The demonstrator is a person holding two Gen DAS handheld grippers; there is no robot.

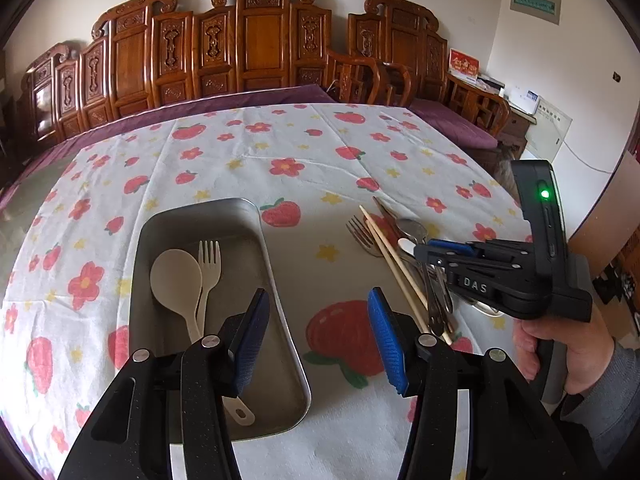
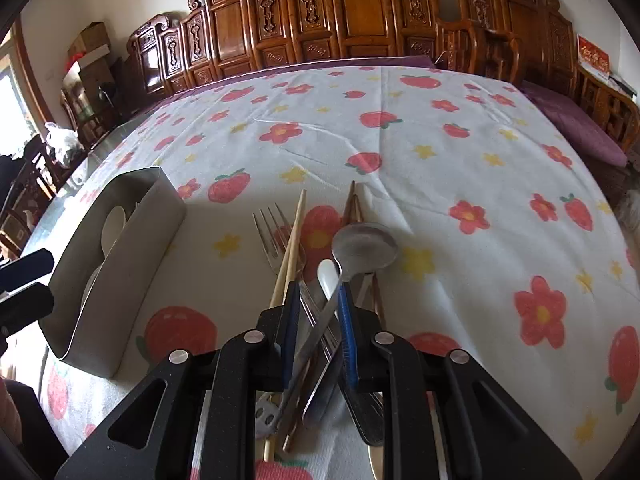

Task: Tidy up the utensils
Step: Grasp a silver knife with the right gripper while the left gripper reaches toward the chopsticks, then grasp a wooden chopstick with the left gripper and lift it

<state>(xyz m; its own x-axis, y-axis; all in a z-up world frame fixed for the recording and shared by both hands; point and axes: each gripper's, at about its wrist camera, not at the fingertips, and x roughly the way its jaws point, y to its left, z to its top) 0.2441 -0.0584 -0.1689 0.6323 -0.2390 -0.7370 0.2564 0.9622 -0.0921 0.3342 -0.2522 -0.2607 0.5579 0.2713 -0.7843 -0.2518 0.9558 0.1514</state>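
A metal tray [image 1: 200, 205] lies on the flowered cloth and holds a cream plastic spoon [image 1: 176, 280] and a cream fork [image 1: 209, 264]. My left gripper [image 1: 319, 294] stands open over the tray's right rim and the cloth, with nothing between its pads. To the right lies a pile: a metal fork [image 2: 276, 236], pale chopsticks [image 2: 294, 236], dark chopsticks [image 2: 351, 204], a metal spoon [image 2: 364, 246] and a small white spoon [image 2: 328, 276]. My right gripper [image 2: 319, 285] is low over the pile's handles, jaws narrowly apart. The metal spoon's handle and others cross between the pads without a clear pinch.
The tablecloth [image 1: 280, 140] stretches far beyond the utensils. A carved wooden bench [image 1: 260, 40] with purple cushions runs behind the table. A person's hand [image 1: 568, 352] holds the right gripper [image 1: 424, 250] at the right edge. The tray's wall [image 2: 120, 272] stands left of the pile.
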